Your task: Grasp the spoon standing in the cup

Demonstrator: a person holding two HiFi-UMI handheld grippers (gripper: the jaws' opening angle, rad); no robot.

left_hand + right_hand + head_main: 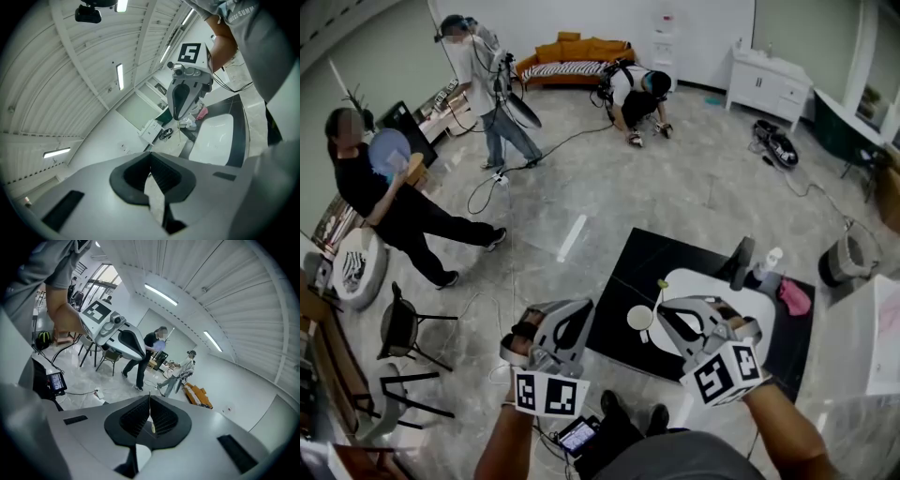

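Observation:
A white cup (638,319) stands near the left edge of the black table (642,258). A thin spoon (661,286) with a yellow-green end rises slanting from the cup. My right gripper (660,304) is level with the cup's right side and shut on the spoon's stem. In the left gripper view the stem (178,129) hangs below the right gripper's (177,118) closed tips. A sliver of the spoon (153,427) shows between the right gripper's (149,400) own pads. My left gripper (585,306) is raised left of the table, its jaws (150,162) together with nothing seen in them.
A pink cloth (794,295), a small bottle (769,262) and a dark upright object (741,262) sit on the table's white top (712,286). A bin (849,258) and a white cabinet (874,349) stand to the right, chairs (401,330) to the left. Several people are farther off.

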